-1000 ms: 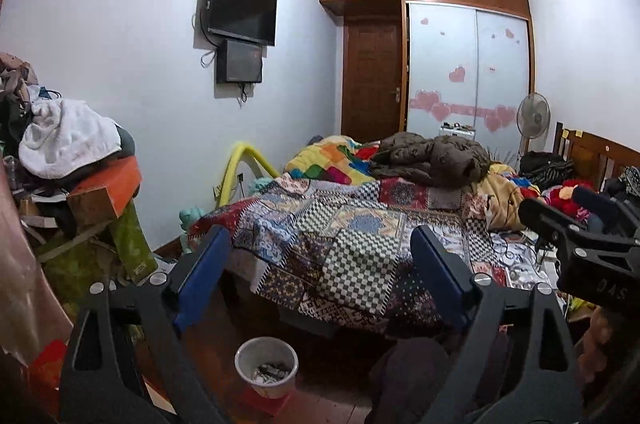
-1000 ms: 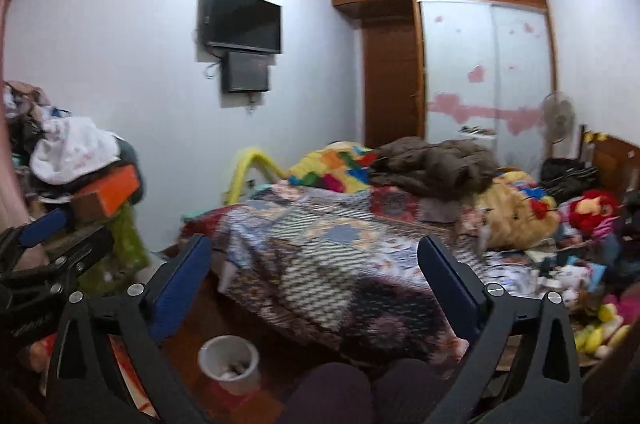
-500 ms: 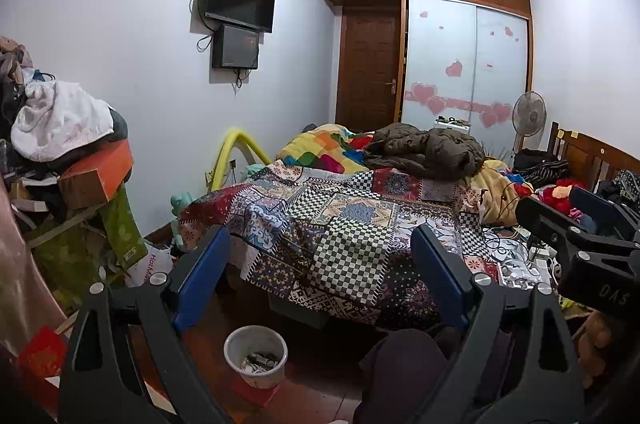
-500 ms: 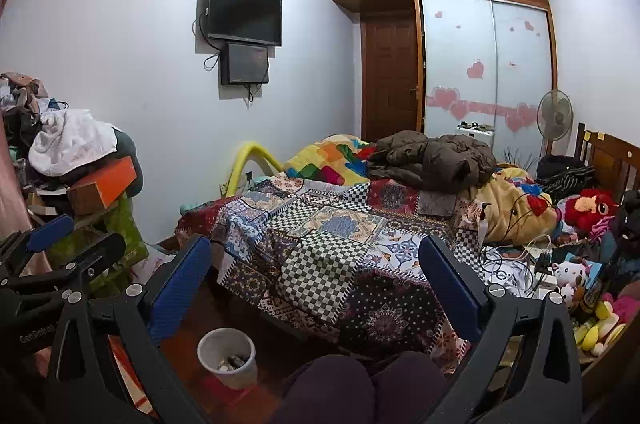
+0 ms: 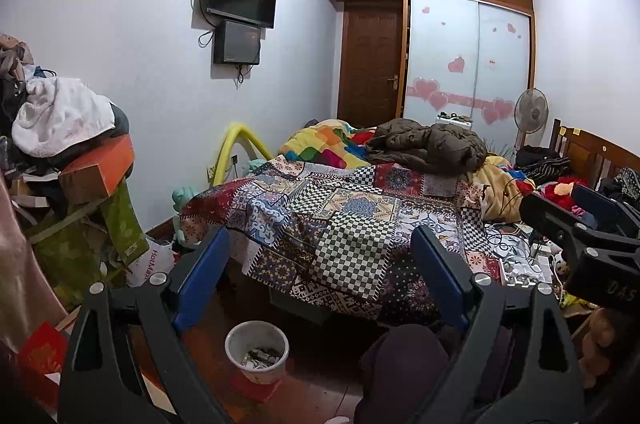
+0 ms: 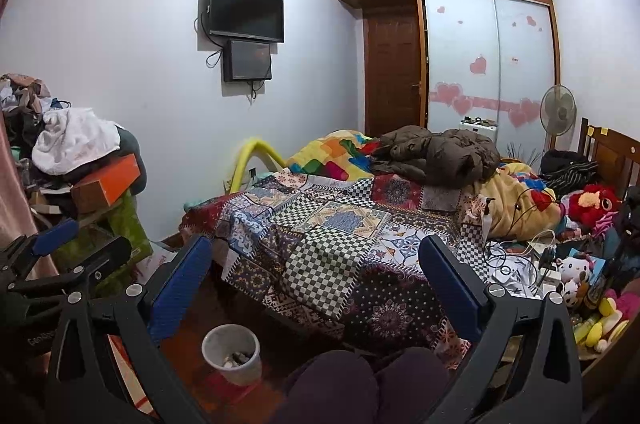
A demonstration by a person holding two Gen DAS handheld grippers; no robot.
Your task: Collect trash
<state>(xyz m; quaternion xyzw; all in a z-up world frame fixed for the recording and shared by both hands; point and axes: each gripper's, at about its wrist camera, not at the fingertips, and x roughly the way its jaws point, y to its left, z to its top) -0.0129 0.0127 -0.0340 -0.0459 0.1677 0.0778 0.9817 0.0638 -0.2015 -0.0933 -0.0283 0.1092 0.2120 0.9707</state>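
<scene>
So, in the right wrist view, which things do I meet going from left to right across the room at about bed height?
White cloth on the pile → orange box → yellow curved tube → brown padded jacket → standing fan → red plush toy.

Wooden floor [image 5: 320,388], white bin [image 5: 257,350] on it, probably holding scraps

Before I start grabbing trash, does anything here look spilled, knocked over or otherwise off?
Nothing spilled: the bin stands upright on the floor with scraps inside. The orange box sits tilted on the clothes pile at left and looks precarious. Both grippers are open and empty.
</scene>
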